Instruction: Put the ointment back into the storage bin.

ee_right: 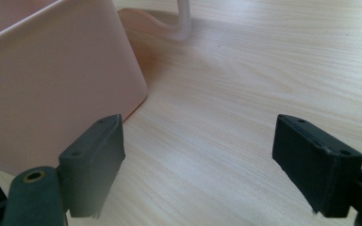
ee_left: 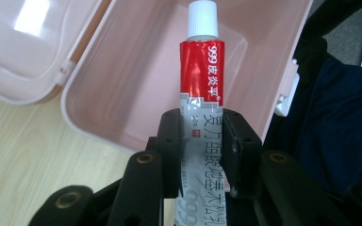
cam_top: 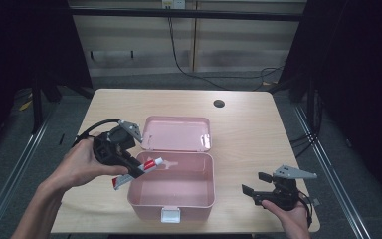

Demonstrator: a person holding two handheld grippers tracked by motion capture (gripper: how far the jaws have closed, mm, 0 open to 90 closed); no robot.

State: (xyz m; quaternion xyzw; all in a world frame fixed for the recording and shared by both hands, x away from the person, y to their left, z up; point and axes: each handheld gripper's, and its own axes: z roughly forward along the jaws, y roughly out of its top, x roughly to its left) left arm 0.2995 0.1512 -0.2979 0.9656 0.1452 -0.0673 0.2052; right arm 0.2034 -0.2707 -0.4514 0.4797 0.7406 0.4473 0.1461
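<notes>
A red and silver ointment tube [cam_top: 138, 172] with a white cap [ee_left: 202, 19] is clamped between the jaws of my left gripper [cam_top: 138, 172], at the left rim of the open pink box [cam_top: 199, 201]. Seen from the left gripper view, the tube [ee_left: 201, 89] points cap-first over the box's bare inside [ee_left: 122, 80]. My left gripper [ee_left: 201, 150] is shut on the tube's silver half. My right gripper [cam_top: 254, 185] rests low on the table to the right of the box, jaws wide apart. In the right gripper view, the right gripper [ee_right: 202, 165] has only bare tabletop between its jaws, with the box wall [ee_right: 52, 84] at the left.
The box's hinged lid [cam_top: 178, 133] lies flat on the table behind it, and a white latch [cam_top: 171, 215] hangs at its near wall. A round cable hole [cam_top: 219, 103] sits at the back of the wooden table [cam_top: 258, 134]. Dark floor and rails flank the table.
</notes>
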